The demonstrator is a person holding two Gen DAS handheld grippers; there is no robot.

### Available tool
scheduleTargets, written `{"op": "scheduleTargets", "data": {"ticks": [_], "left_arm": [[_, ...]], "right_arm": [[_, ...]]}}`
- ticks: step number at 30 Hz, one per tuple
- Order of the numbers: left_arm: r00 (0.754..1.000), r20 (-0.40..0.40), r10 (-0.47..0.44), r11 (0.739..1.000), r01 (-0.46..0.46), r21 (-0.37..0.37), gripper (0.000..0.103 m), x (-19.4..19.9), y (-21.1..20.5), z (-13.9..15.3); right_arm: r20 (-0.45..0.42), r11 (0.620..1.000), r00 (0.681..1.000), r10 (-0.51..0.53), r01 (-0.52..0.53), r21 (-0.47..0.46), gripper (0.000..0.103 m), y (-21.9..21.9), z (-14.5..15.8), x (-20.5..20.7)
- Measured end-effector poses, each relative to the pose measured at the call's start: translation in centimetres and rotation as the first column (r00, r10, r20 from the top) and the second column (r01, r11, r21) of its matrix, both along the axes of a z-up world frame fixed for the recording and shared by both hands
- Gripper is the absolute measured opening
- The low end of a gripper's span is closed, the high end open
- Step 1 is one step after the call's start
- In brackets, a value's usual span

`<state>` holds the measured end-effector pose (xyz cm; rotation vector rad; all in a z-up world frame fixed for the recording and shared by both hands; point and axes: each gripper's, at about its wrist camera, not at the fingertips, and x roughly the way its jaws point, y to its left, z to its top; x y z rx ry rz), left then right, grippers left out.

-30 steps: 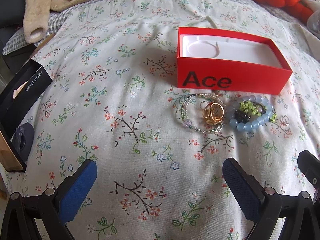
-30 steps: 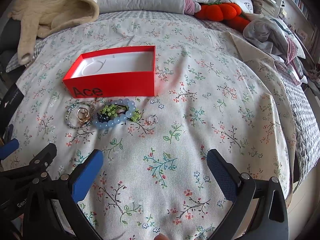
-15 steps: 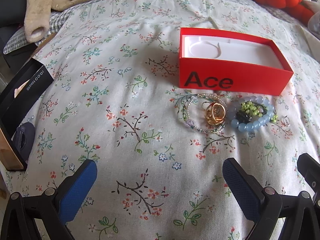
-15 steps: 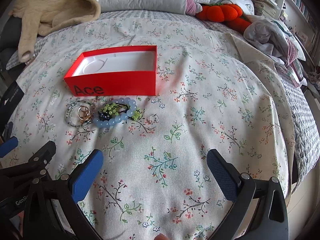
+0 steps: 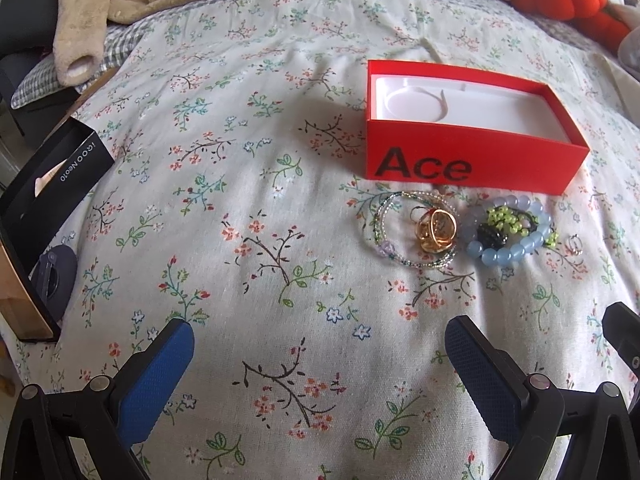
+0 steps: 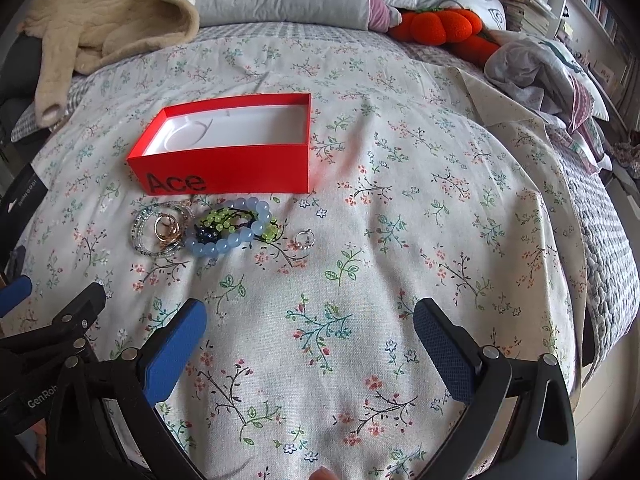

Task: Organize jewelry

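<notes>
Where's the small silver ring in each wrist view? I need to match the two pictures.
Left wrist: the silver ring lies far right, just right of the blue bead bracelet.
Right wrist: the ring lies left of centre, right of that bracelet.
Shared landmark: the red box behind the jewelry.

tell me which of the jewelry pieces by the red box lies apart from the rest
The small silver ring. It sits alone on the bedspread, right of the pale blue bead bracelet, while the other pieces huddle together.

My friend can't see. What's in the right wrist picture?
An open red cardboard box marked "Ace" sits on a floral bedspread, with beaded bracelets, gold rings and a small silver ring lying before it. The open right gripper hovers nearer, empty.
</notes>
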<state>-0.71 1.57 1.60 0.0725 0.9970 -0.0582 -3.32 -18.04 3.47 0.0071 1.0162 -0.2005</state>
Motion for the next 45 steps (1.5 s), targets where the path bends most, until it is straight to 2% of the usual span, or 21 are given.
{"op": "scheduleTargets", "data": {"ticks": [12,16,19,24,26,28,31,32,33,34,38,40,45], "left_arm": [[1.0,0.007,0.001,1.0,-0.001,-0.001,0.103,0.0,0.1,0.0],[0.998,-0.009,-0.056,0.998,0.056,-0.036,0.103,1.3,0.3,-0.1],[0.998,-0.023,-0.063,0.996,0.062,-0.058,0.103,2.3,1.0,-0.1],[0.996,-0.05,-0.077,0.992,0.072,-0.099,0.101,4.6,1.9,-0.3],[0.993,-0.077,-0.091,0.986,0.08,-0.143,0.093,5.5,2.2,-0.7],[0.989,-0.097,-0.113,0.972,0.09,-0.218,0.086,6.5,2.3,-1.2],[0.98,-0.129,-0.153,0.934,0.101,-0.342,0.063,7.8,2.3,-2.2],[0.976,-0.136,-0.172,0.918,0.109,-0.381,0.053,8.2,2.2,-2.5],[0.973,-0.137,-0.188,0.906,0.117,-0.407,0.048,8.5,2.0,-2.8],[0.97,-0.138,-0.201,0.895,0.125,-0.428,0.048,8.8,1.8,-3.1],[0.96,-0.156,-0.234,0.877,0.139,-0.459,0.035,9.9,0.9,-4.0],[0.96,-0.154,-0.236,0.882,0.145,-0.448,0.029,10.2,0.4,-4.2],[0.959,-0.156,-0.238,0.89,0.151,-0.431,0.005,10.9,-0.2,-4.8]], "right_arm": [[0.011,1.0,1.0,-0.008,0.008,-0.002,0.103,-0.4,0.4,-0.1],[0.018,0.999,0.999,0.028,-0.027,-0.047,0.103,-0.2,0.4,0.3],[0.008,0.995,0.999,0.05,-0.05,-0.082,0.103,-0.5,0.3,0.9],[-0.018,0.997,0.997,0.072,-0.071,0.011,0.103,-1.7,-0.1,2.0],[-0.038,0.996,0.996,0.076,-0.074,0.058,0.103,-2.1,-0.3,2.7],[-0.047,0.992,0.996,0.08,-0.075,0.098,0.103,-2.5,-0.5,3.3],[-0.041,0.988,0.996,0.085,-0.079,0.131,0.103,-3.0,-0.5,3.8],[-0.037,0.988,0.995,0.088,-0.082,0.133,0.103,-3.0,-0.5,4.0],[-0.037,0.987,0.995,0.089,-0.083,0.135,0.102,-3.1,-0.6,4.1],[-0.036,0.987,0.995,0.088,-0.083,0.137,0.1,-3.2,-0.6,4.3],[-0.037,0.974,0.994,0.103,-0.093,0.209,0.087,-3.9,-1.1,5.1],[-0.035,0.961,0.993,0.112,-0.099,0.257,0.08,-4.2,-1.4,5.6],[-0.027,0.932,0.991,0.133,-0.116,0.342,0.058,-4.6,-2.2,7.0]]}}
